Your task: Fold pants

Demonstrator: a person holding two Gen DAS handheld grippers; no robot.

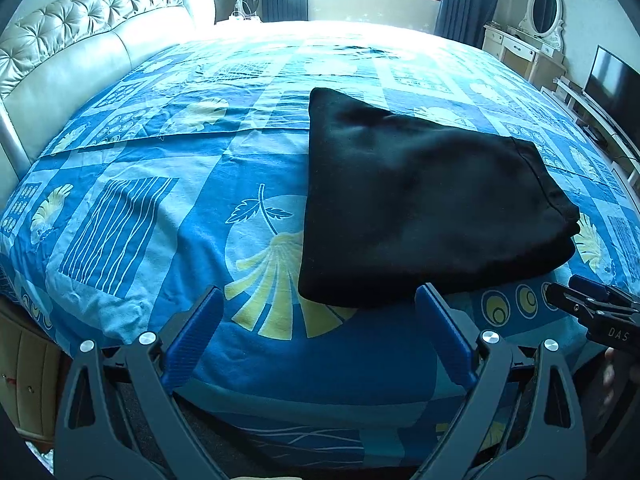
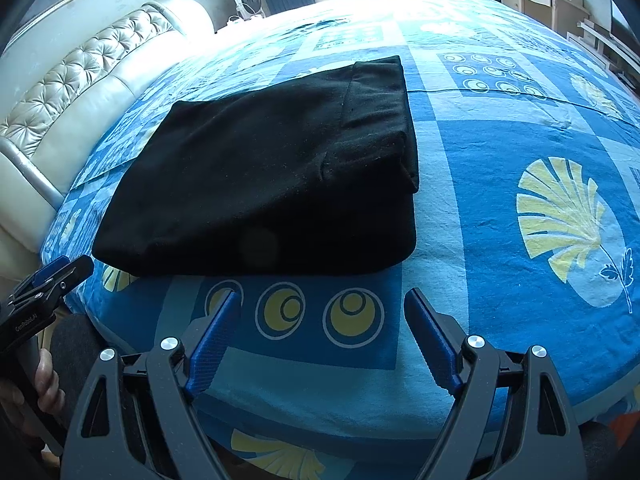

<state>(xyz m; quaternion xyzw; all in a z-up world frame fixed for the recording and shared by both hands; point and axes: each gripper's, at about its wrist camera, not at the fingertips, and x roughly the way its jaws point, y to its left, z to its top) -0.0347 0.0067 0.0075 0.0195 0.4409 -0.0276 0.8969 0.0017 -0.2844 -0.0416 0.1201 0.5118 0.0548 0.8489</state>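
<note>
**Folded Pants on Bed, Both Hand-Held Grippers Apart and Empty**

The black pants [image 1: 420,208] lie folded into a compact, layered rectangle on the bed [image 1: 160,184], which is covered by a blue patterned sheet with yellow leaf and circle motifs. The waistband edge forms the thick stacked end of the bundle, visible on the right in the left wrist view and at the far right corner in the right wrist view. The pants rest near the front edge of the bed, flat and free of both tools.

The left hand-held gripper [image 1: 320,316] hovers above the sheet just short of the near edge of the pants. Its blue-padded fingers [image 1: 194,340] stand well apart, holding nothing.

The right hand-held gripper [image 2: 324,320] sits just in front of the pants over a row of yellow circle prints. Its fingers [image 2: 432,344] are likewise spread, with nothing between them.

A tufted cream headboard [image 1: 80,40] borders the bed on the left. A dressing table with an oval mirror [image 1: 544,12] and a television [image 1: 616,84] stand along the right wall.
</note>
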